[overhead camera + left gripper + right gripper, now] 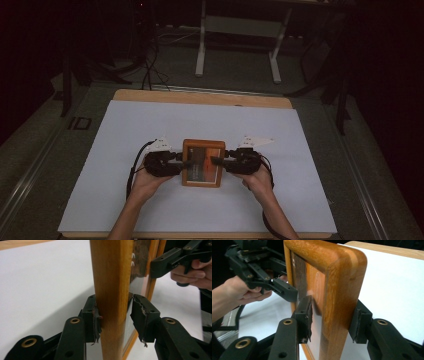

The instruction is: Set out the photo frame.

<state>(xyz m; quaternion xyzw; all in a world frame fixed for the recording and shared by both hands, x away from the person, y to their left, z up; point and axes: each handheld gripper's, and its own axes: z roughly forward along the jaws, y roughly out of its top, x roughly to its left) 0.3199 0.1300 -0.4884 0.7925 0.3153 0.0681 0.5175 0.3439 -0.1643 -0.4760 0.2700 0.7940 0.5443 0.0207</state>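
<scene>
Right, both grippers sit on the wooden picture frame with the orange-brown print point(203, 163), one on each side rail, near the middle of the white sheet point(150, 130) covering the table point(200, 96).

Left gripper point(181, 163): in the left gripper view, one pad point(95, 320) touches the outer face of the left rail point(112, 290), while the other pad point(138, 315) stands just off the glass side. So the jaws straddle the rail but don't clamp it.

Right gripper point(216, 161): same story in the right gripper view. The rail point(339, 290) sits between the jaws with a visible gap on both sides. Not clamped.

My read of the step: set-down and release. The frame looks to be lying flat on the sheet in the high view, print side up. Can't fully confirm from the gripper views that its back is fully down.

Next move, as I judge it: open a bit more, then back each gripper straight out sideways along the sheet, so the pads don't drag the rails and skew the frame.

Orientation: long axis runs away from the person, slightly more depth than width. Top edge points to the far side of the table, and the sides sit roughly square to the sheet's edges.
</scene>
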